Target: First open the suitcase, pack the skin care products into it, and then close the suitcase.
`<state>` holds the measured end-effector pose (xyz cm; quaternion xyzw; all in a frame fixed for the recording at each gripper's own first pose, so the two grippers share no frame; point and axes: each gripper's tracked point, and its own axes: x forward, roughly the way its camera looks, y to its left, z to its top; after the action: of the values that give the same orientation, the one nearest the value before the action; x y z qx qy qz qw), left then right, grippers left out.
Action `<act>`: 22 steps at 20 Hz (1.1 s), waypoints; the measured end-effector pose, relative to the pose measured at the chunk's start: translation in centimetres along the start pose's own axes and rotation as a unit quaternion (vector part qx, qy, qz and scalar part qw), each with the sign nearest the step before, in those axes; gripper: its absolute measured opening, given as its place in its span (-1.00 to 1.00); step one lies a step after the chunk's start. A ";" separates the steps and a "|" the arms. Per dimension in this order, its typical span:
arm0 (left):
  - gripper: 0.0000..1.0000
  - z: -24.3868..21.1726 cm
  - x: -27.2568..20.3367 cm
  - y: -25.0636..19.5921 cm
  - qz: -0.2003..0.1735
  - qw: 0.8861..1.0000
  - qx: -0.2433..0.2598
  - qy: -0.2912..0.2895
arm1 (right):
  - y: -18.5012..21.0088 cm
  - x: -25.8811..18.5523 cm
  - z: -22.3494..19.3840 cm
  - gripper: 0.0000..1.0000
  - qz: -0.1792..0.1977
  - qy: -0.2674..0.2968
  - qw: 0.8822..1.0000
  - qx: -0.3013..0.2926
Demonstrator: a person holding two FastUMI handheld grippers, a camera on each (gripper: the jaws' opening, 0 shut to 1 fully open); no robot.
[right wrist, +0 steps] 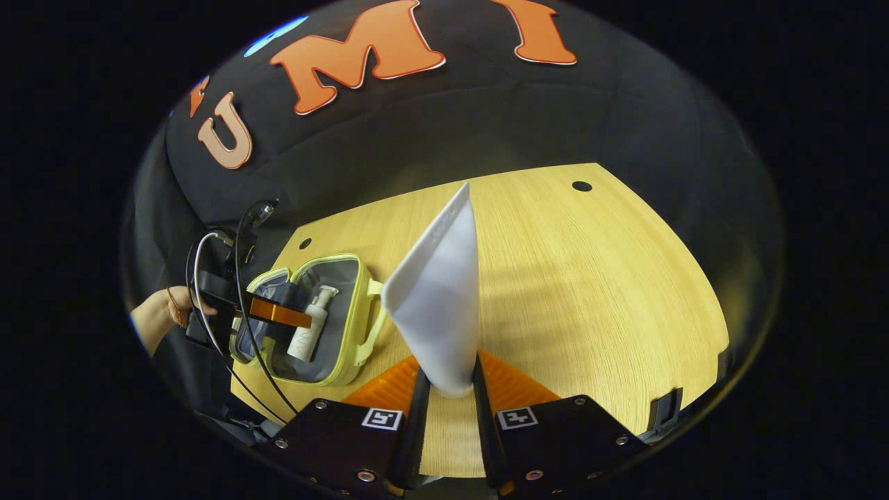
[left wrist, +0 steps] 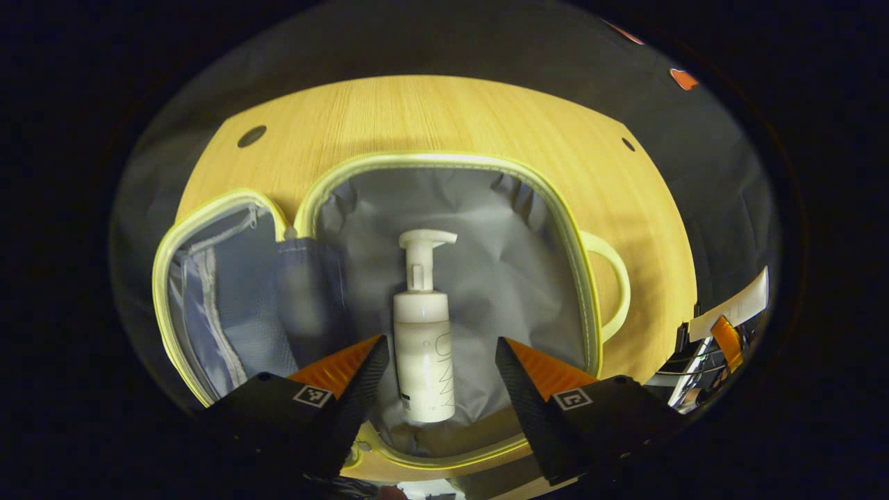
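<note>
A small pale-yellow suitcase (left wrist: 583,278) lies open on the wooden table, showing its grey lining. A white pump bottle (left wrist: 424,333) lies inside the main half, pump head pointing away. My left gripper (left wrist: 439,364) hovers open above it, fingers apart on either side of the bottle without touching it. In the right gripper view the suitcase (right wrist: 351,312) sits far left with the bottle (right wrist: 310,330) inside and the left gripper (right wrist: 274,312) over it. My right gripper (right wrist: 450,380) is shut on a white tube (right wrist: 437,298), held upright with its flat crimped end up.
The light wooden table (right wrist: 590,292) stretches wide to the right of the suitcase, with small round holes (right wrist: 582,186) near its far corners. A hand (right wrist: 163,312) and cables (right wrist: 229,305) show at the far left. The lid half (left wrist: 222,298) has a mesh pocket.
</note>
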<state>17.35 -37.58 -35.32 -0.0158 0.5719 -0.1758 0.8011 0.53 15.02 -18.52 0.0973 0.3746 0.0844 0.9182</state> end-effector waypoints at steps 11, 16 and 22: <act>0.96 1.0 -18.4 5.9 0.028 0.954 -0.039 -0.295 | 16.3 0.2 4.2 -0.29 0.136 0.112 0.982 -0.072; 0.96 -4.0 -22.1 11.9 0.097 0.942 -0.052 -0.319 | 22.5 5.6 -1.0 -0.29 0.161 0.240 0.954 -0.080; 0.96 -10.4 -23.4 18.9 0.142 0.937 -0.068 -0.310 | 22.5 13.4 -6.9 -0.19 0.090 0.343 0.933 -0.062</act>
<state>6.06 -11.01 -21.85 -0.0426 0.3018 -0.0071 0.9524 3.26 40.58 -26.88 0.0391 0.6508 0.2180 0.7262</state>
